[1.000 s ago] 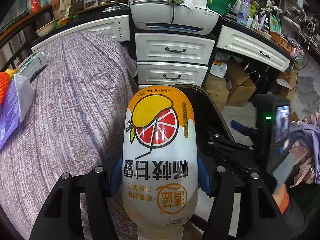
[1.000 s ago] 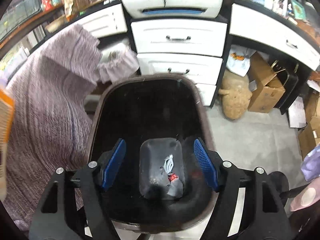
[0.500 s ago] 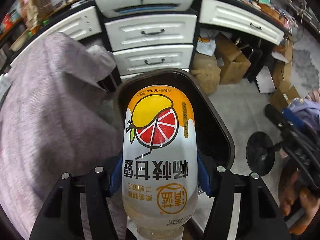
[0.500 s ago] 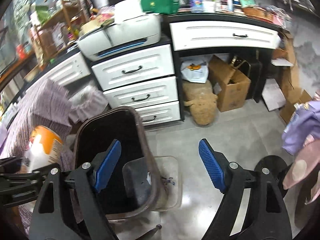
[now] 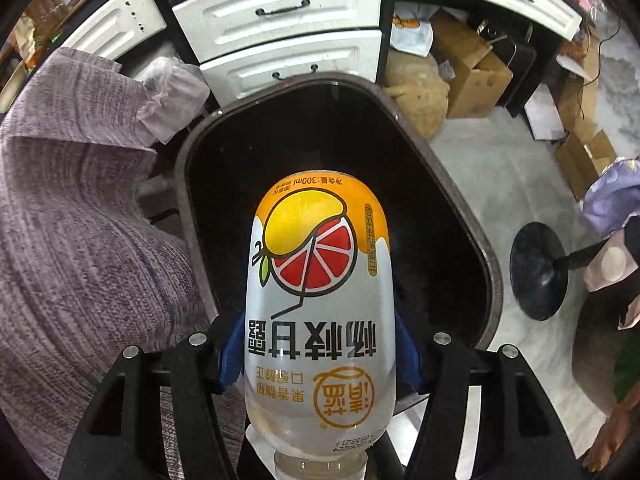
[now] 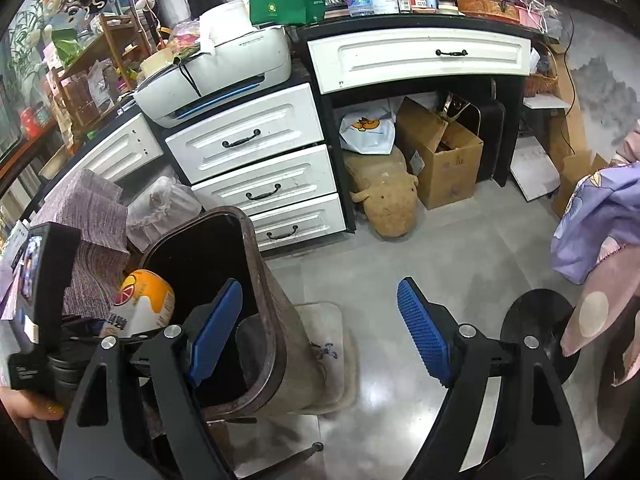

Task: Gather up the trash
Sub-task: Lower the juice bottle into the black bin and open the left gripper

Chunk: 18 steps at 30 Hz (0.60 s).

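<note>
Off to the left a nubbly mauve woven cloth (image 5: 76,240) hangs in soft folds. Just beside it stands the trash bin (image 5: 494,280), a tall rounded tub of smooth dark plastic with a brownish rim, its mouth gaping. Over that mouth the left gripper (image 5: 320,354) points steeply down, its ribbed blue pads pinching a clear plastic drink bottle (image 5: 320,280), glossy and round-shouldered, with an orange-and-white grapefruit label, base towards the bin. Further right, the right gripper (image 6: 320,332) hangs beside the bin over polished grey floor (image 6: 400,264), its jaws spread wide with nothing between them.
</note>
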Motion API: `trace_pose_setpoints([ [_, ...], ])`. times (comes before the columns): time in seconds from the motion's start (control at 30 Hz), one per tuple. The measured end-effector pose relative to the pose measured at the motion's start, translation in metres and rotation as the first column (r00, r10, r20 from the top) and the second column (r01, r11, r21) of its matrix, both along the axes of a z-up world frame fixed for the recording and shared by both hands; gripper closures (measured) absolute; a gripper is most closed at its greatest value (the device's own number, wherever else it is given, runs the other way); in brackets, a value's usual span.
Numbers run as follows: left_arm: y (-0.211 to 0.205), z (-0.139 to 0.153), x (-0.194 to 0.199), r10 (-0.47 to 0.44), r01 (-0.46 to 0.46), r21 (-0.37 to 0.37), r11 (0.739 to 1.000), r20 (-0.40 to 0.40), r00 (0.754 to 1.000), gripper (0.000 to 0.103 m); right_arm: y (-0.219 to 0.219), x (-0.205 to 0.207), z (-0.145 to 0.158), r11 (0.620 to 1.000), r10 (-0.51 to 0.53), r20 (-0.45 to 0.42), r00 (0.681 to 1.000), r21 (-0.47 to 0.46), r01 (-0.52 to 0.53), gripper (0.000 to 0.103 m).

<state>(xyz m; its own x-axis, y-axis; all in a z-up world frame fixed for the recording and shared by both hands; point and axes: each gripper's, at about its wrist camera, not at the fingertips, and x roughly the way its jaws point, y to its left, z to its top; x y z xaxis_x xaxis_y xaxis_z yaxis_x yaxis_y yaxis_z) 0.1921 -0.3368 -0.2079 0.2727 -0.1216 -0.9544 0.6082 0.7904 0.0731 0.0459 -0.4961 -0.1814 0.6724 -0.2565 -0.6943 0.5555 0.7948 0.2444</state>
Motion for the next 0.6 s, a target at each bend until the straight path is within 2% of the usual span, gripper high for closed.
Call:
trace_pose_setpoints([
  [0.1, -0.001, -0.005, 0.002, 0.001, -0.001, 0.006, 1.0, -0.024, 1.0, 0.04, 0.002, -0.001, -0.001, 1.0, 0.001, -0.001, 1.0, 0.002, -0.001, 0.024],
  [0.13, -0.002, -0.005, 0.002, -0.002, 0.002, 0.011, 1.0, -0.028, 1.0, 0.037, 0.002, -0.001, -0.001, 1.0, 0.002, -0.001, 1.0, 0.003, -0.002, 0.024],
  [0.2, -0.001, -0.002, -0.001, -0.013, 0.013, 0.003, 1.0, -0.026, 1.0, 0.024, 0.002, 0.0, -0.002, 1.0, 0.004, -0.002, 1.0, 0.005, -0.004, 0.024],
  [0.3, 0.002, 0.004, -0.006, -0.015, 0.014, -0.017, 1.0, -0.017, 1.0, 0.018, 0.003, 0.0, -0.002, 1.0, 0.004, -0.001, 1.0, 0.006, -0.004, 0.024],
  [0.6, 0.016, 0.034, -0.03, -0.033, 0.035, -0.057, 0.998, 0.034, 0.999, 0.017, 0.009, 0.0, -0.001, 1.0, 0.013, 0.0, 1.0, -0.001, -0.013, 0.023],
])
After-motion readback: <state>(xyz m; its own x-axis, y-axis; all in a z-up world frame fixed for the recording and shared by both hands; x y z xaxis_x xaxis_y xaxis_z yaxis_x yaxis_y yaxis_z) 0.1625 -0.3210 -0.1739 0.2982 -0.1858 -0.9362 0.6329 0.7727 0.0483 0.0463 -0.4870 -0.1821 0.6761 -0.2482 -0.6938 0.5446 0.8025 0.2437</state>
